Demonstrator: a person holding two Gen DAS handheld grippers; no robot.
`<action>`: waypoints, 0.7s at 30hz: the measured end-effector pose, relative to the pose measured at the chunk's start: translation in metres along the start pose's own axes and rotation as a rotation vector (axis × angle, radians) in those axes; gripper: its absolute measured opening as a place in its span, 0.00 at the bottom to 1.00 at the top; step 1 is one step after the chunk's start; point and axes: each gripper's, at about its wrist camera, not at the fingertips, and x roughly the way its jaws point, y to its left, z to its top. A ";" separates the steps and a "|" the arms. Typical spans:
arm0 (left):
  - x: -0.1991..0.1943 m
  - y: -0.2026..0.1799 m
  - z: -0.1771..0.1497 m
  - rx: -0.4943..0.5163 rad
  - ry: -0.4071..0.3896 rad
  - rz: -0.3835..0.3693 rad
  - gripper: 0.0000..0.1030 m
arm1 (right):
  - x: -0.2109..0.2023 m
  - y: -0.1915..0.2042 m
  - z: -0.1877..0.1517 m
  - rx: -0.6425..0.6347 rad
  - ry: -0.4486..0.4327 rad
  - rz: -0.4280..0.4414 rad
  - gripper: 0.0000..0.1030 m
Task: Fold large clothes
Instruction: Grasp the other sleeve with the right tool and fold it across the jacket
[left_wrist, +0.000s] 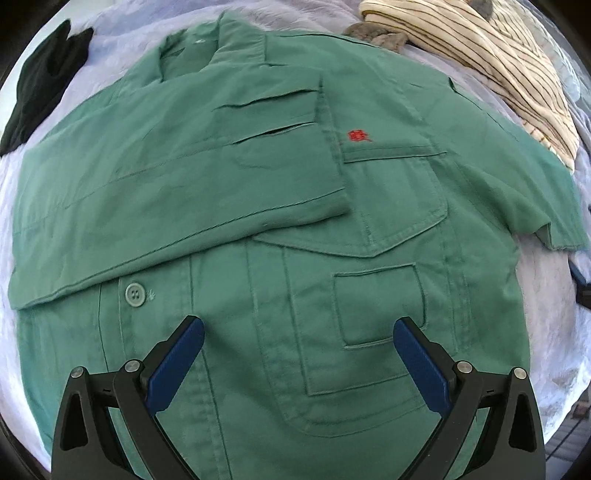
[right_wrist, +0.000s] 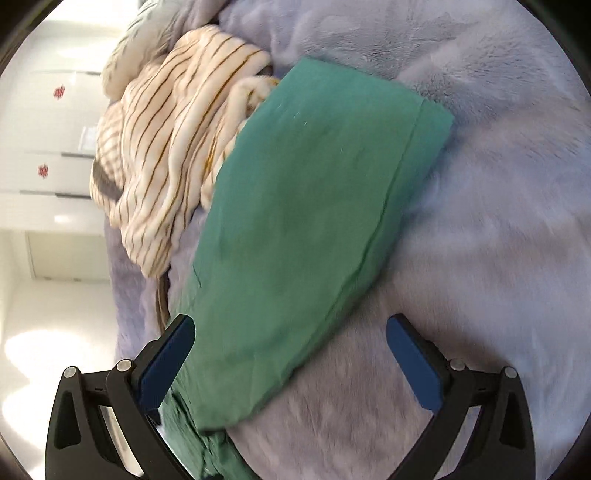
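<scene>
Across the fuzzy pale lavender blanket (left_wrist: 532, 317) I see the large green cotton work shirt (left_wrist: 280, 229) spread front-up, collar toward the far edge, one sleeve already folded across its chest. My left tongs (left_wrist: 298, 341) hover released over the shirt's lower front, fingers spread either side of a patch pocket. My right tongs (right_wrist: 290, 338) are released too, straddling the shirt's other sleeve (right_wrist: 314, 206), which runs out flat toward the blanket's far side. Beside that sleeve lies a rumpled cream striped fleece throw (right_wrist: 173, 147). A dark garment (left_wrist: 40, 92) sits at the far left corner.
</scene>
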 end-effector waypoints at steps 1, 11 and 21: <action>0.001 -0.005 0.001 0.008 -0.003 0.008 1.00 | 0.004 -0.001 0.004 0.005 0.000 0.011 1.00; 0.000 -0.060 0.013 0.219 -0.078 0.295 1.00 | 0.021 -0.002 0.032 0.118 -0.024 0.077 0.88; -0.012 -0.064 -0.003 0.311 -0.157 0.412 1.00 | 0.021 0.003 0.024 0.175 0.023 0.226 0.04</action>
